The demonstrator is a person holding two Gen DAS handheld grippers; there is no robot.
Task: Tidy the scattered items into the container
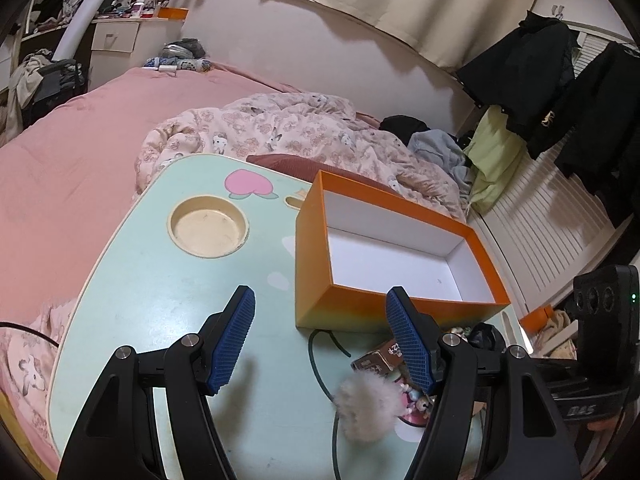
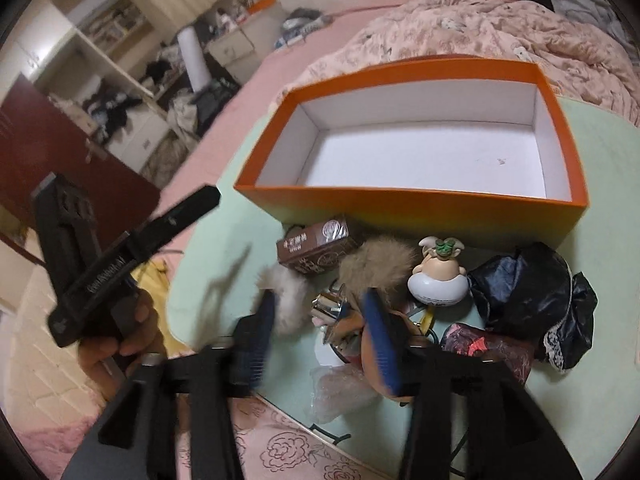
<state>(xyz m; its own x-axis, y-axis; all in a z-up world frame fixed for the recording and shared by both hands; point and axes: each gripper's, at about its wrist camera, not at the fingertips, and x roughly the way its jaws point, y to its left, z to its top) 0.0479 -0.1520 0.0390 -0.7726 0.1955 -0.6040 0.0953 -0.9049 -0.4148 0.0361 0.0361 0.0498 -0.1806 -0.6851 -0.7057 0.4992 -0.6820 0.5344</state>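
Observation:
The orange box with a white, empty inside stands on the mint table. In front of it lie scattered items: a brown carton, a white pompom, a brown fur pompom, a small figurine, black lace fabric and a dark red packet. My right gripper hangs open over this pile, a shiny metal piece lying between its fingers untouched. My left gripper is open and holds nothing, just short of the box's near wall.
A round cup recess is sunk into the table's left part. A dark cord runs across the table near the pompom. A crumpled floral quilt and pink bed surround the table. A hand holds the left gripper.

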